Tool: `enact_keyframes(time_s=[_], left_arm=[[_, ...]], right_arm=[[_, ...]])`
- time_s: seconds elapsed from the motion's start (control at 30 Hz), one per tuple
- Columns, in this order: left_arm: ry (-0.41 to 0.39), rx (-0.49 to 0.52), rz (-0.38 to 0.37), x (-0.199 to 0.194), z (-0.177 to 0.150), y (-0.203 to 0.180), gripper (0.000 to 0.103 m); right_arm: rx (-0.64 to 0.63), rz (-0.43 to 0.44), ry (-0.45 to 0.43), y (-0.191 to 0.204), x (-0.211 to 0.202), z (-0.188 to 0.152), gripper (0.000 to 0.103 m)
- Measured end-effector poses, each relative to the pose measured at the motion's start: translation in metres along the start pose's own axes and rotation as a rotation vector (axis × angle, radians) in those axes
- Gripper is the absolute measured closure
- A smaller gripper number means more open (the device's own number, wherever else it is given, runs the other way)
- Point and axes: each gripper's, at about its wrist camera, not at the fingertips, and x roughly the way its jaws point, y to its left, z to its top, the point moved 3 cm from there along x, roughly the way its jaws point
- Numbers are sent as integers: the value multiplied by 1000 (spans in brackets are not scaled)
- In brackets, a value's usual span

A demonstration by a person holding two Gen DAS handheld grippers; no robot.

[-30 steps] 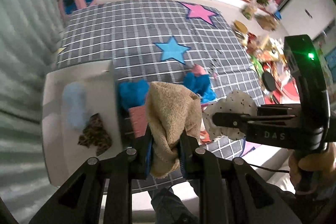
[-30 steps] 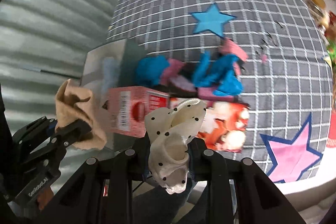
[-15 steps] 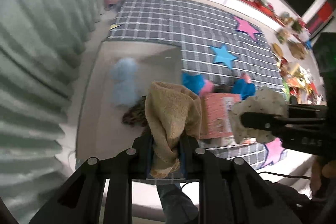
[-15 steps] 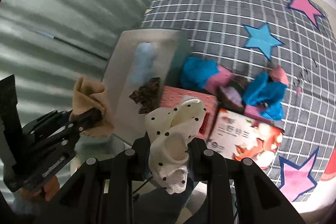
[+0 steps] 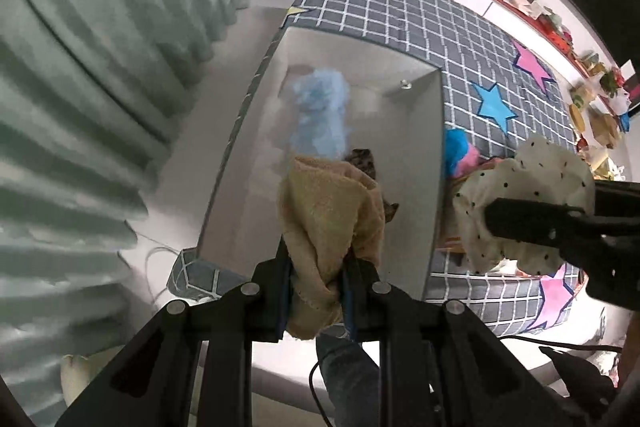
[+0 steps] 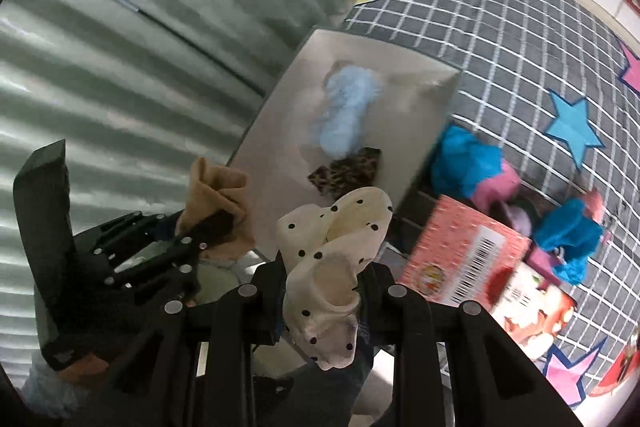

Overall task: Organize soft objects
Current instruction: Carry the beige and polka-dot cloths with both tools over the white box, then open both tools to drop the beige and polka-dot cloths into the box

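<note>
The left gripper (image 5: 316,283) pinches a tan cloth (image 5: 332,223) above the white box (image 5: 434,163). The right gripper (image 6: 324,291) pinches a dotted cream cloth (image 6: 336,251) beside it.

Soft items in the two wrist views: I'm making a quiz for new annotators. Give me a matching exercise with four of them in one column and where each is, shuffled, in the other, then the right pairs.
Things:
1. tan cloth
2. polka-dot cloth
3. light blue fluffy item
4. bright blue cloths

Places:
A. lying inside the grey box
B. clamped in the right gripper
C. on the checked mat, outside the box
D. clamped in the left gripper

Pairs: 1-D, 2-B, 3-A, 4-C
</note>
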Motion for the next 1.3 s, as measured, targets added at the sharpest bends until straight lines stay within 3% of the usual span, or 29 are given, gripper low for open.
enact_keyframes(time_s=[0.43,1.3], left_arm=[[35,-50,2,16,-5,18,81],[62,-55,9,26,-4,23,81]], right_arm=[[-39,-1,77,18,31,0,74],[-49,13,123,21,47,3,74]])
